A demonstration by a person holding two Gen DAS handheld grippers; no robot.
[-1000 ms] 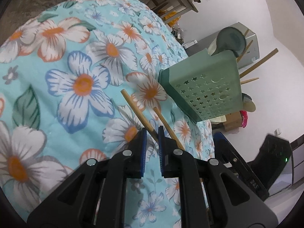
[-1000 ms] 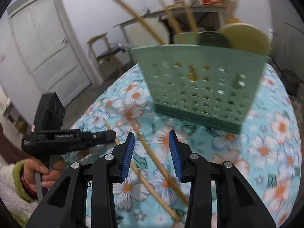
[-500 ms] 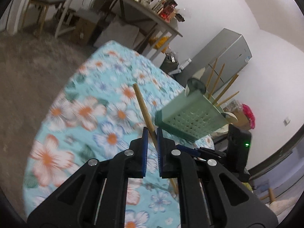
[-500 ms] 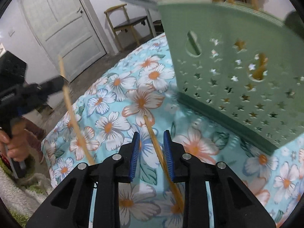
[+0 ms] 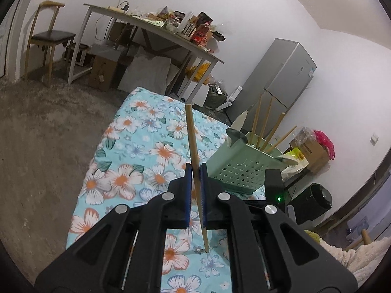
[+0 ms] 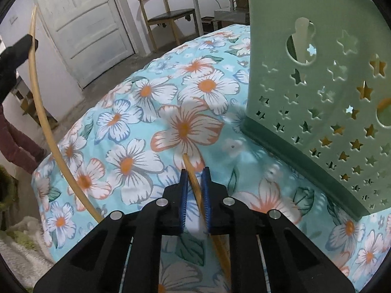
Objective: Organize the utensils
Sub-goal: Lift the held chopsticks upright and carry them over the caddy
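Your left gripper (image 5: pixel 194 171) is clenched on a long pale bamboo chopstick (image 5: pixel 193 141), holding it clear of the cloth so that it rises steeply past the blue pads, with its lower end showing below the fingers. Your right gripper (image 6: pixel 194 175) points down at the turquoise floral tablecloth (image 6: pixel 127 127), its jaws closing around a second bamboo chopstick (image 6: pixel 189 164) that lies on the cloth between the blue pads; whether the pads already press on it you cannot tell from the right wrist view. Just beyond and to the right of that gripper stands the mint-green plastic utensil holder with star-shaped cut-outs (image 6: pixel 325 92), upright on the cloth. In the left wrist view the same holder (image 5: pixel 242 163) already carries several bamboo chopsticks (image 5: pixel 266 127) standing at angles, along with pale spoon handles. Past the table you see a wooden chair (image 5: pixel 48 36), a cluttered white desk (image 5: pixel 156 31) and a grey refrigerator (image 5: pixel 281 73).
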